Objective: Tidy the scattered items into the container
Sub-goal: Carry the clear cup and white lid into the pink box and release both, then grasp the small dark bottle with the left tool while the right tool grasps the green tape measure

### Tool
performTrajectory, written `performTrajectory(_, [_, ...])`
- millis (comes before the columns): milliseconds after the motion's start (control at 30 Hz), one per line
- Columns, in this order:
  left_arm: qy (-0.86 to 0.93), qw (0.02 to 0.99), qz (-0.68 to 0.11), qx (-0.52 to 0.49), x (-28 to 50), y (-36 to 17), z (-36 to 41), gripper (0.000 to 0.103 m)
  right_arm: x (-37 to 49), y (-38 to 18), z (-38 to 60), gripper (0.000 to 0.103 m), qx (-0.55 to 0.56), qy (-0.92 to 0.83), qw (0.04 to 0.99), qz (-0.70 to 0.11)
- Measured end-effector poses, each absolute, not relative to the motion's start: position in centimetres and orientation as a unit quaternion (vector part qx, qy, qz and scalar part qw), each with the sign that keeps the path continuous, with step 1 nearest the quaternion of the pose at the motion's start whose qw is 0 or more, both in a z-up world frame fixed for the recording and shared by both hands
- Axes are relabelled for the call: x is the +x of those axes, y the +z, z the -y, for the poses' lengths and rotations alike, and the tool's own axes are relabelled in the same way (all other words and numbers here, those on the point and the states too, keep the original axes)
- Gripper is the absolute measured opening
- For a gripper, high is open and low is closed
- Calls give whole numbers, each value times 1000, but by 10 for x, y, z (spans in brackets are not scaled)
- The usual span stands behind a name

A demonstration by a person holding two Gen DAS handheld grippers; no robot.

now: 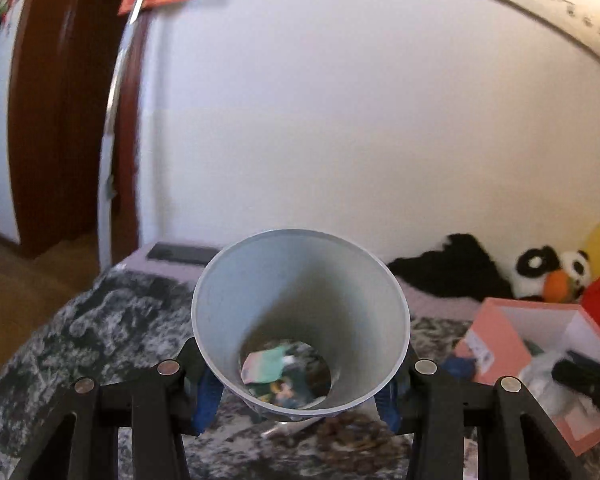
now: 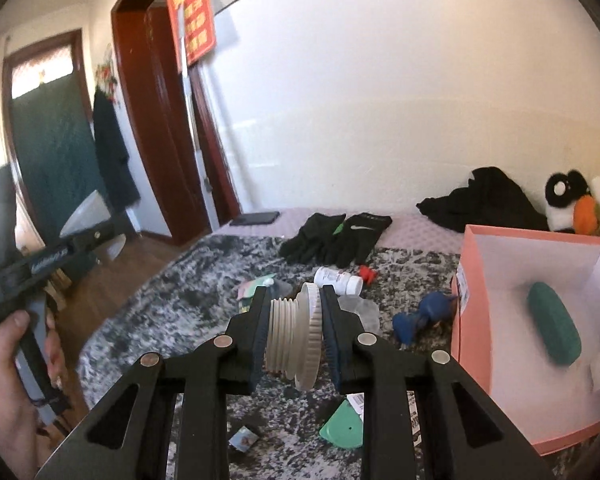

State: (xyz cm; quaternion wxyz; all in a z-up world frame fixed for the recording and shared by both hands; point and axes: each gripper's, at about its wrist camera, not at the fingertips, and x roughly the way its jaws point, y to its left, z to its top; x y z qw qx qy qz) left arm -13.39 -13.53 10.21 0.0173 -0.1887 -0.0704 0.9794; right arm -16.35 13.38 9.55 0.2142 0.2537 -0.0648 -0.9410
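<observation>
Left tool (image 1: 300, 376) clamped on a grey funnel (image 1: 300, 320), raised above the bed. Right tool (image 2: 296, 334) clamped on a threaded white cap (image 2: 296, 336), left of the pink box (image 2: 476, 320), which holds what appears to be a green case (image 2: 554, 324).

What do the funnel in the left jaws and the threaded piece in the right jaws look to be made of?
Funnel: likely thin moulded plastic, pale grey with a smooth matte inside and an even rim. Threaded piece: probably hard off-white plastic, with crisp moulded threads, a ribbed flange edge and a dull sheen. Neither looks metallic.
</observation>
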Motion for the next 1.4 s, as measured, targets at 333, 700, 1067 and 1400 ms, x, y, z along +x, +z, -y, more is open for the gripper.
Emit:
performTrajectory(333, [980, 118, 12, -160, -126, 121, 28, 52, -138, 134, -215, 27, 184, -962, 169, 109])
performTrajectory(700, [928, 260, -80, -254, -200, 79, -196, 72, -146, 132, -359, 27, 173, -966, 18, 193])
performTrajectory(1067, [929, 218, -93, -285, -190, 83, -153, 97, -148, 115, -414, 74, 179, -949, -23, 257])
performTrajectory(1400, [929, 107, -27, -353, -121, 17, 22, 101, -159, 103, -255, 74, 249, -951, 140, 120])
